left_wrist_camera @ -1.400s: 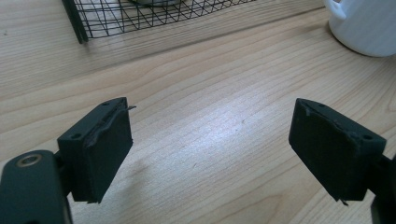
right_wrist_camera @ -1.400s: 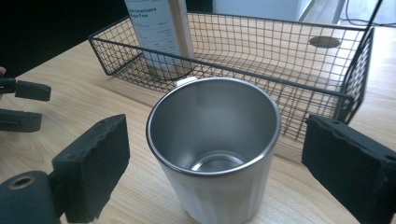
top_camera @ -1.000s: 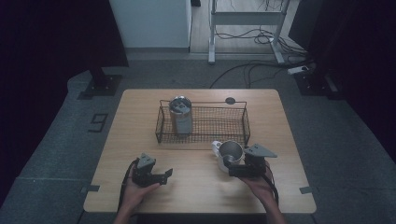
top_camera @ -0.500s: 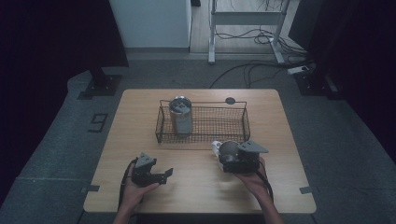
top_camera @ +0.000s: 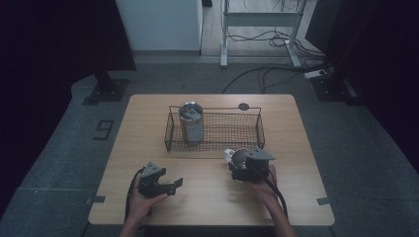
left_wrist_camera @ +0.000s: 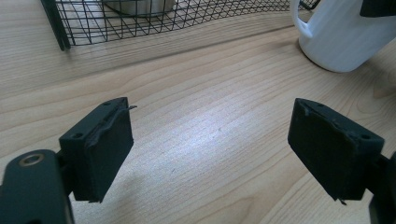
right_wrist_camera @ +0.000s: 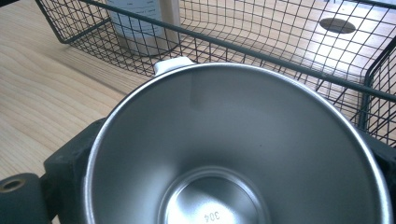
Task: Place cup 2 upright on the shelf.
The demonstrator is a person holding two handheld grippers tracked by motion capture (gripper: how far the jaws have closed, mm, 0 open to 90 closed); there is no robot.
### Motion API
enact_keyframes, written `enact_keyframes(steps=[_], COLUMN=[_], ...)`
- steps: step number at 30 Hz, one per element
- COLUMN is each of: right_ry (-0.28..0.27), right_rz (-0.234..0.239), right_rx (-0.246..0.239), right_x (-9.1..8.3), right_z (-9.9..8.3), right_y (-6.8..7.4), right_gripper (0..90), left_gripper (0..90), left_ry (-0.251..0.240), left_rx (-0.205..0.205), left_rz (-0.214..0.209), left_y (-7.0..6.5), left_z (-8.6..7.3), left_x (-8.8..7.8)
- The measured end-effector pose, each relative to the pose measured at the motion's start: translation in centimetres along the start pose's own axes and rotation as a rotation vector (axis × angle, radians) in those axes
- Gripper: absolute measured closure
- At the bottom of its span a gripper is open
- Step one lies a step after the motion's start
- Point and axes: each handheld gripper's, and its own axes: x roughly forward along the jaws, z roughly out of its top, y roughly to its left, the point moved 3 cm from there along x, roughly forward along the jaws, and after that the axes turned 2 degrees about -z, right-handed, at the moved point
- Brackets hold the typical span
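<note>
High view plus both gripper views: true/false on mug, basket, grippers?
1. The metal canister stands in the left end of the wire basket. True.
2. The white mug stands inside the basket. False: it stands on the table, just in front of the basket.
3. The left gripper holds the mug. False: its jaws are open over bare table.
4. The right gripper has a jaw on either side of the mug. True; the jaws have just been closing.
</note>
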Motion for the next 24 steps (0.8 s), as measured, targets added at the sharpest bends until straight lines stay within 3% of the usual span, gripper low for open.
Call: enact_keyframes(steps=[24], right_ry=[0.005], right_rz=[0.015], right_rx=[0.001], right_x=[-1.1], right_z=[-0.4], right_y=[-0.3], right_gripper=[5.8], left_gripper=[14.5], left_ry=[0.024], left_rx=[0.021], left_rz=[0.003], left_y=[-0.3], left_z=[-0.3], left_x=[0.5])
